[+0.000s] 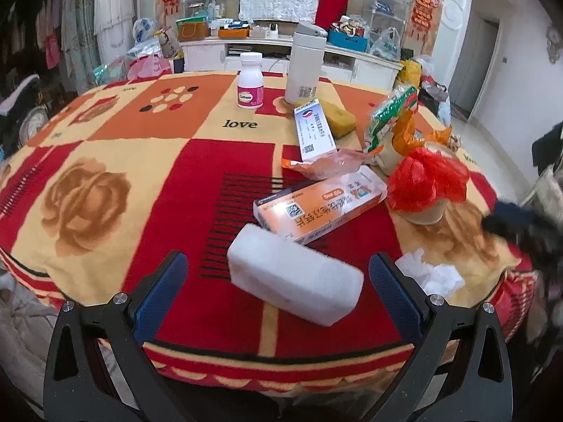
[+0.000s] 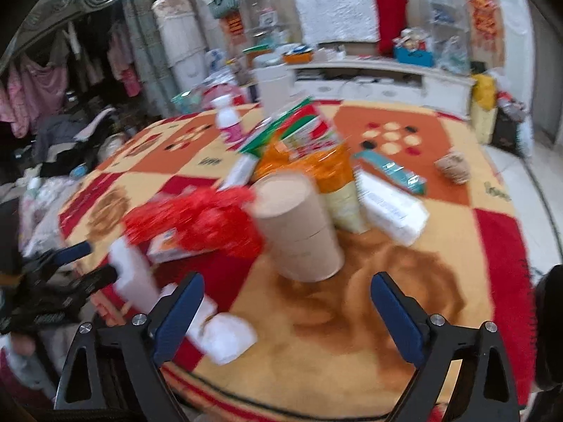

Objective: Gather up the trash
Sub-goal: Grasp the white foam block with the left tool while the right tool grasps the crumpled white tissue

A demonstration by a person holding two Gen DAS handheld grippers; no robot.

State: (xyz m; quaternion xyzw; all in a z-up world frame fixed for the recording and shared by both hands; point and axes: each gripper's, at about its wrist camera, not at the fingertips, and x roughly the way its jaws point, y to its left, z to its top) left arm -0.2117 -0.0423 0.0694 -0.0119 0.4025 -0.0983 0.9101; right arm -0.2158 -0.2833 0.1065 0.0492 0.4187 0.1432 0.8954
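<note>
Blue-padded left tongs (image 1: pixel 278 283) are seen nearest the left wrist camera, spread wide with nothing gripped; a white foam block (image 1: pixel 295 274) lies between the pads on the bench (image 1: pixel 105 161), and neither pad is seen to touch it; just behind the block an orange carton (image 1: pixel 318 207) is laid, its near corner close to or touching the block; a clear wrapper (image 1: pixel 327 163) is crumpled behind the carton, and a white-and-blue box (image 1: pixel 314 129) is propped against a yellow sponge (image 1: pixel 339 116); a red bag (image 1: pixel 427 177) is bunched over a cardboard tube (image 1: pixel 424 215) to the right; white tissue (image 1: pixel 431 274) is seen just beside the right pad; a pill bottle (image 1: pixel 250 81) and a white flask (image 1: pixel 305 63) stand upright at the far side; a green snack bag (image 1: pixel 390 119) is leaned near the far right edge.

Right tongs (image 2: pixel 286 311) are likewise held wide open over the bench (image 2: pixel 352 351), gripping nothing; the view is blurred; the cardboard tube (image 2: pixel 299 228) stands tilted just ahead of the pads, untouched, with the red bag (image 2: pixel 197 221) touching its left side; tissue (image 2: pixel 228 339) lies beside the left pad; a white packet (image 2: pixel 392 207) is laid right of the tube, a teal packet (image 2: pixel 390 170) behind it; a brown paper cup (image 2: pixel 454 168) sits well apart at the right; the left tongs (image 2: pixel 70 263) are visible at the left edge around the foam block (image 2: pixel 135 277).
</note>
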